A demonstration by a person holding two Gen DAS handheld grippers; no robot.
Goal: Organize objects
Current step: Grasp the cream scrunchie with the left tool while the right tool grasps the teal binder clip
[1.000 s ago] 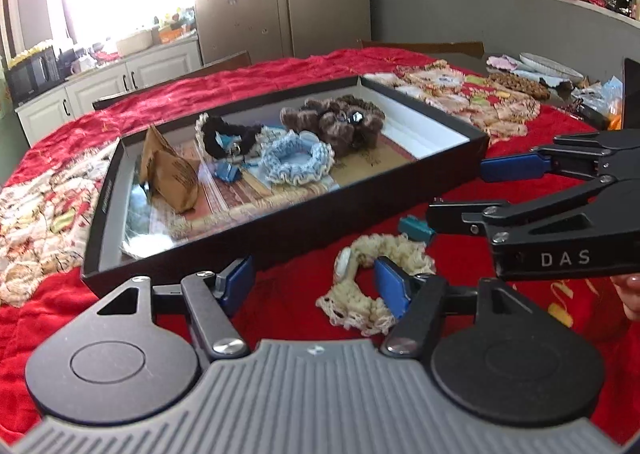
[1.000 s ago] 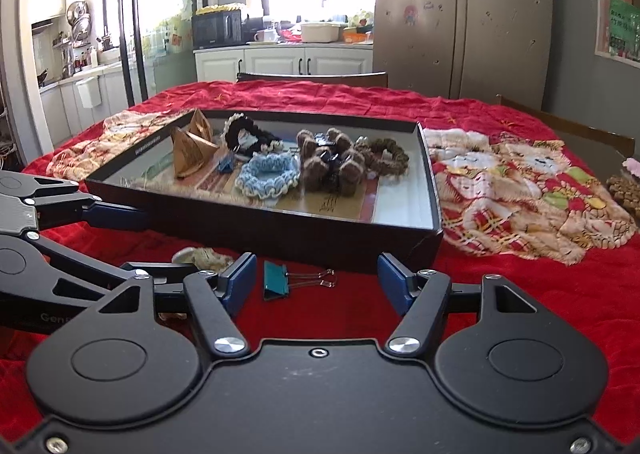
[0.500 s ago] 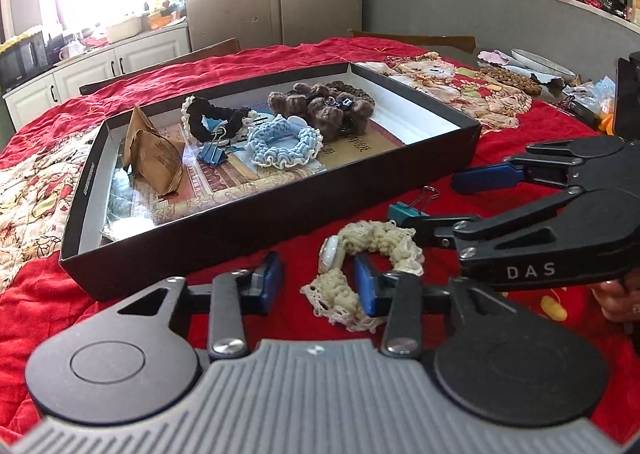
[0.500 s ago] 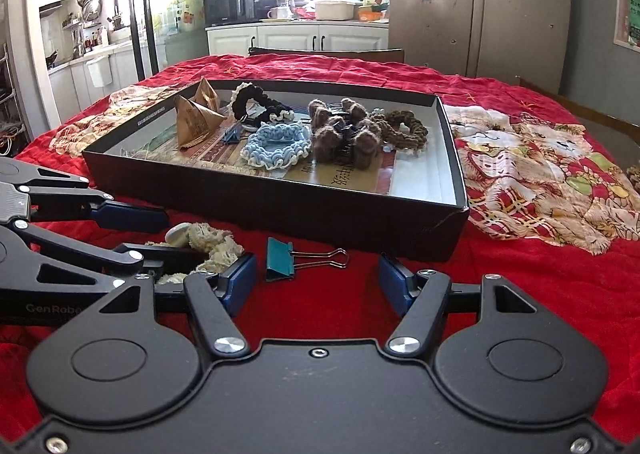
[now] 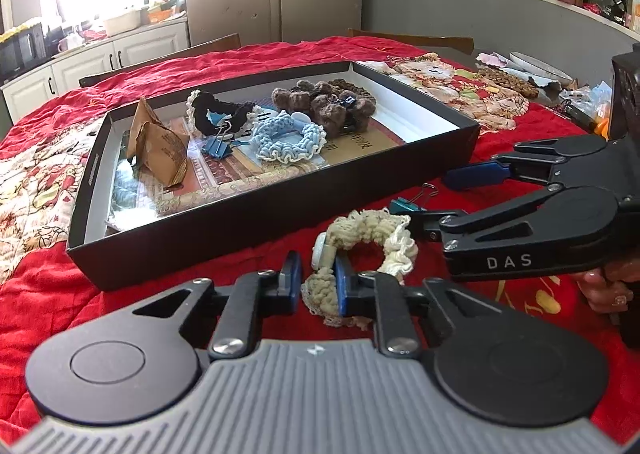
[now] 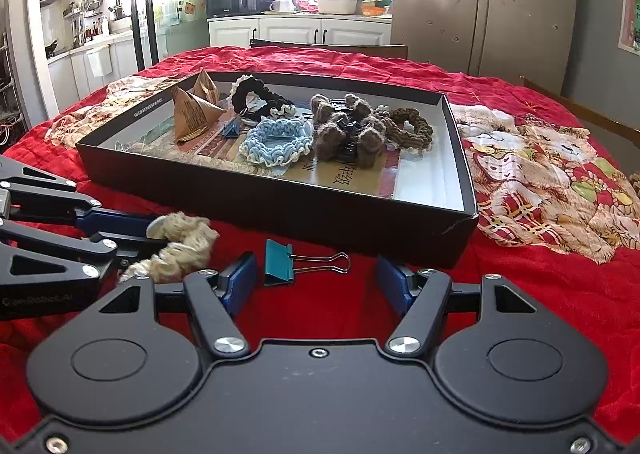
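Two items lie outside the box [image 5: 280, 205]. Left claw [image 5: 318, 286], jaws just closing, pinches the cream scrunchie [image 5: 360, 238]; right claw [image 6: 316, 286] is spread, the clip [image 6: 280, 262] just ahead. Next, probably lift the scrunchie into the box.

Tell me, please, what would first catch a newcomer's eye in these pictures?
Probably the black tray on the red cloth, filled with crocheted scrunchies. In front of it, the left gripper pinches a cream scrunchie, while the open right gripper faces a teal binder clip.

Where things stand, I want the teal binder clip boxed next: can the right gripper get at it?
Probably yes. The right gripper is open, and the teal binder clip lies on the red cloth just ahead between its fingers, nothing covering it.
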